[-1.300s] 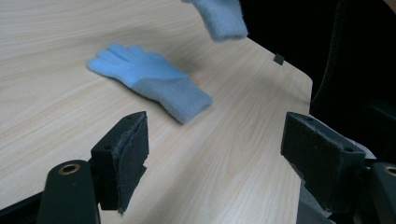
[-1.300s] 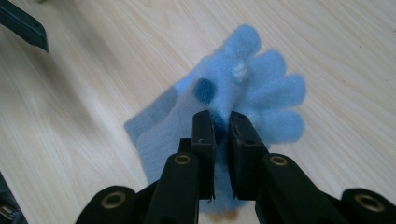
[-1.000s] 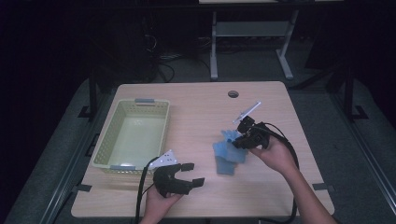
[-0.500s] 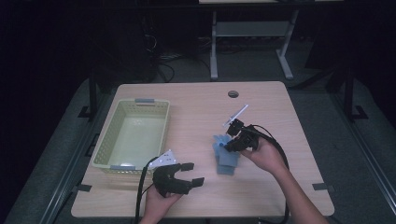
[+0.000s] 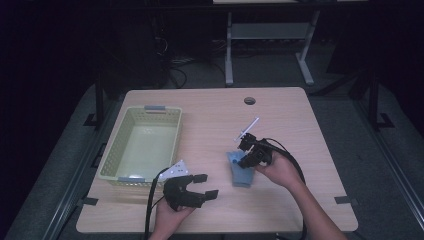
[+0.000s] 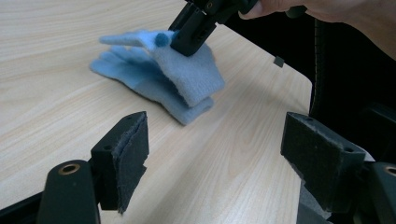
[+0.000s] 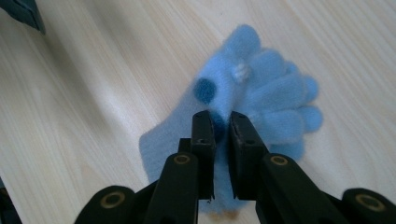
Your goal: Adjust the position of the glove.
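While we watch from above: the right gripper (image 5: 246,151) sits low over the blue gloves (image 5: 240,172), right of centre on the table (image 5: 210,107).
Right gripper: clamped tight on the upper glove (image 6: 187,70); its own view shows the pads (image 7: 204,135) pinching a fold of fleece (image 7: 219,128) between them.
What the left gripper view adds: two gloves here, stacked, the top one lifted at one edge by the right gripper (image 6: 187,35) while the lower glove (image 6: 140,84) lies flat on the wood.
What the right gripper view adds: dark blue dots (image 7: 204,89) and a small white bobble (image 7: 241,71) on the glove, fingers fanned away from us.
Left gripper: held wide apart, nothing between the pads (image 6: 133,154); from above we find the left gripper (image 5: 202,185) resting near the front edge, well apart from the gloves.
Basket: pale green basket (image 5: 112,150) at the table's left, seen from above.
Card: a small white thing (image 5: 175,167) just beside the basket's near corner, perhaps a card; too small for us to tell.
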